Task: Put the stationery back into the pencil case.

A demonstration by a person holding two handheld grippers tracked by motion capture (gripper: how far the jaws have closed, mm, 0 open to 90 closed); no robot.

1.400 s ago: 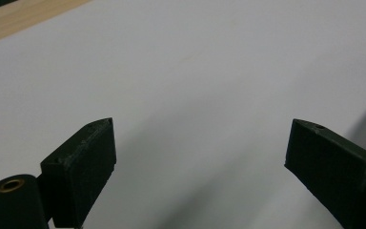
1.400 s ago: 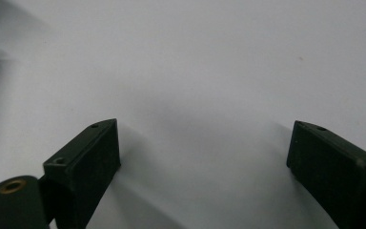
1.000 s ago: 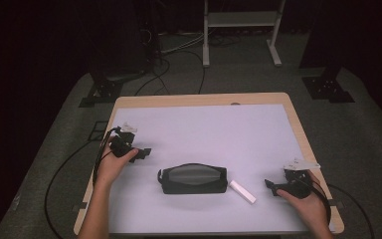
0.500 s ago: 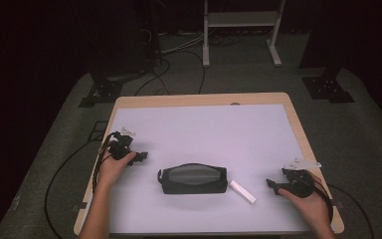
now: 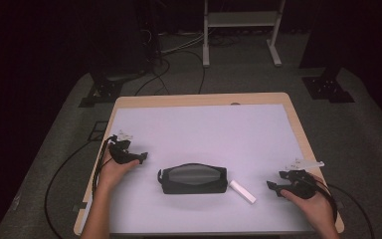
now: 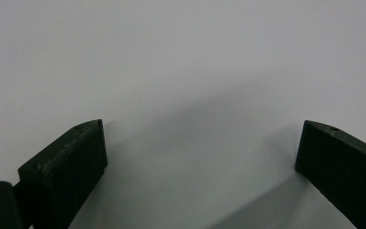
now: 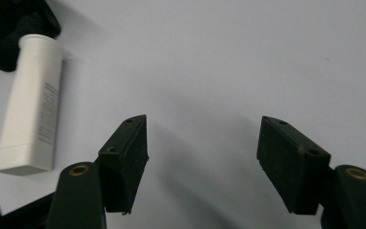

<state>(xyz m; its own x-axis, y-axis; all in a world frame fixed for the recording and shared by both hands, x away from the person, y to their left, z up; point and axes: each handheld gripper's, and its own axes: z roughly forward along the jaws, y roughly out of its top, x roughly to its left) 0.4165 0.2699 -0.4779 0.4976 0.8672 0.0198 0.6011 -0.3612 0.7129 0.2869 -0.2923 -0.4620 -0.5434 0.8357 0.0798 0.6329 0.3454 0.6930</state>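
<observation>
The white tube [image 5: 242,191], lying just right of the black pouch [image 5: 194,178] on the bench [image 5: 204,129], looks light, stiff and a little slick, best pinched across its middle, while the right gripper [image 7: 202,143], part open with jaws just closing on nothing, and the wide-open, empty left gripper [image 6: 200,148] sit apart.

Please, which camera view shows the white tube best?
The right gripper view: the white tube lies close and sharp there, with its cap and printed text visible. The high view shows it small beside the black pouch. The left gripper view looks at the bare table surface.
</observation>
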